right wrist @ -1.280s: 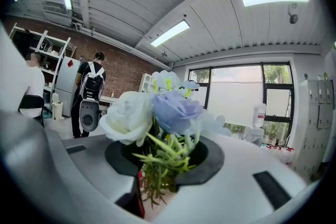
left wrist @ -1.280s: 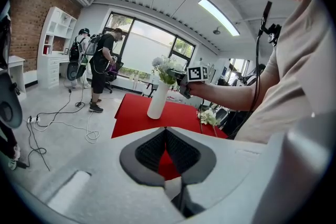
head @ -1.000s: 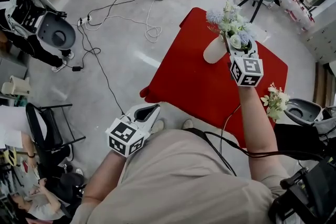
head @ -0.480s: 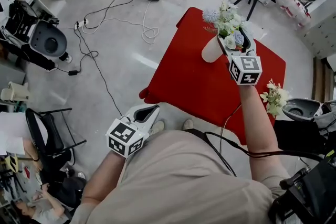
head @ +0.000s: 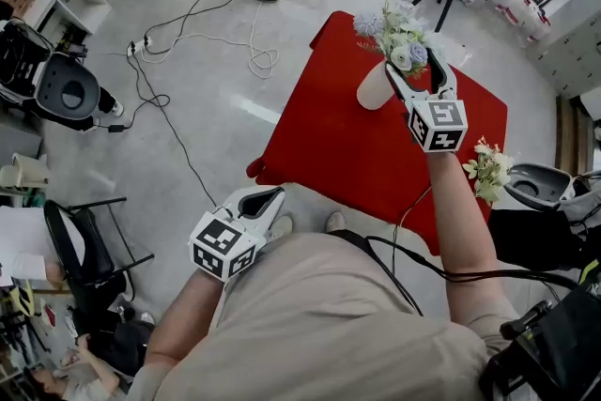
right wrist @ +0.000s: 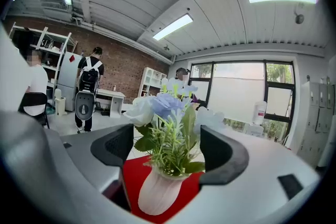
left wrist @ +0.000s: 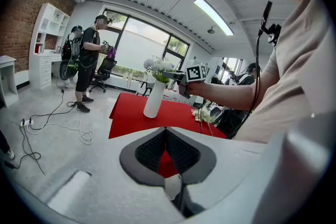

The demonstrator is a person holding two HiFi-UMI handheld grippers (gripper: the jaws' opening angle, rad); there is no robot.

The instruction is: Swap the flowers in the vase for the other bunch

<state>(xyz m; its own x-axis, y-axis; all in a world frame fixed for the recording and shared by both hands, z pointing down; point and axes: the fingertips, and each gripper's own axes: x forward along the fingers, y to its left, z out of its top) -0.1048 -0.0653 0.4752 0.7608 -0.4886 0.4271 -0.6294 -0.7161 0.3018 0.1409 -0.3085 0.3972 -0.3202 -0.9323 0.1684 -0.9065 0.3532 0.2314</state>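
Upper right in the head view, the right gripper (head: 413,70) has just been opening its jaws wide. The flowers (head: 394,38) in the vase (head: 374,87) stand between them unpressed, probably ready for a grasp. The other bunch (head: 488,172) waits at the right edge of the table (head: 329,146). The left gripper (head: 258,202) idles, jaws together and empty.

I count one white vase (head: 374,90), two bunches of flowers, the bunch in the vase (head: 395,31) and the other bunch (head: 488,172), and one red table (head: 343,146).
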